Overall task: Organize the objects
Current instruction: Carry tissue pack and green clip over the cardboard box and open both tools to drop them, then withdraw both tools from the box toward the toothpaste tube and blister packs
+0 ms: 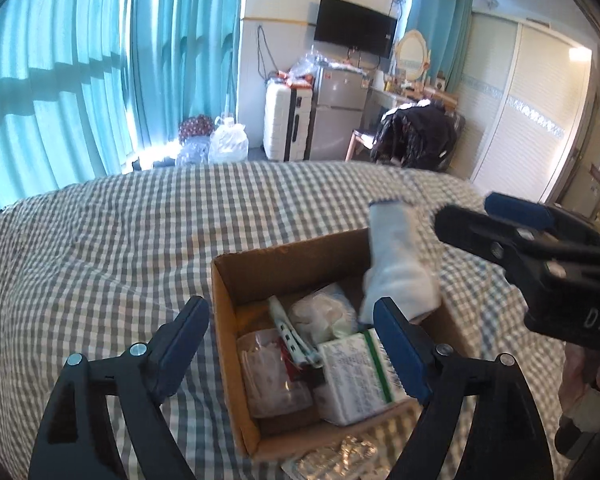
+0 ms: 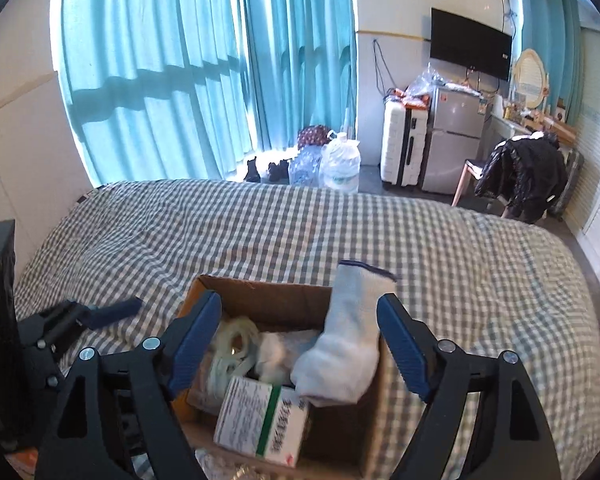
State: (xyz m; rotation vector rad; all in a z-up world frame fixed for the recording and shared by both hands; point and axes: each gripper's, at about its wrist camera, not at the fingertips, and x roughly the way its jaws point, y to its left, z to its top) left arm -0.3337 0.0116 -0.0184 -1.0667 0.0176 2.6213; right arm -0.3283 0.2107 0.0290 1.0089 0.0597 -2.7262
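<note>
An open cardboard box (image 1: 236,280) (image 2: 276,292) sits on the checked bed. In it lie a white medicine box with a green stripe (image 1: 356,376) (image 2: 264,420), a clear plastic packet (image 1: 272,372), a white wad (image 1: 324,312) and a coiled clear tube (image 2: 232,344). A white sock with a dark cuff (image 1: 396,264) (image 2: 348,344) is blurred, partly inside the box at its right edge, free of both grippers. My right gripper (image 2: 300,344) is open above the box; it shows in the left wrist view (image 1: 500,236). My left gripper (image 1: 292,344) is open over the box's near left side.
The grey-and-white checked bedspread (image 1: 140,240) spreads around the box. A foil blister pack (image 1: 340,460) lies in front of the box. Beyond the bed stand water jugs (image 2: 340,164), a white suitcase (image 2: 404,148), a small fridge (image 2: 452,148) and a chair with dark clothes (image 2: 524,176).
</note>
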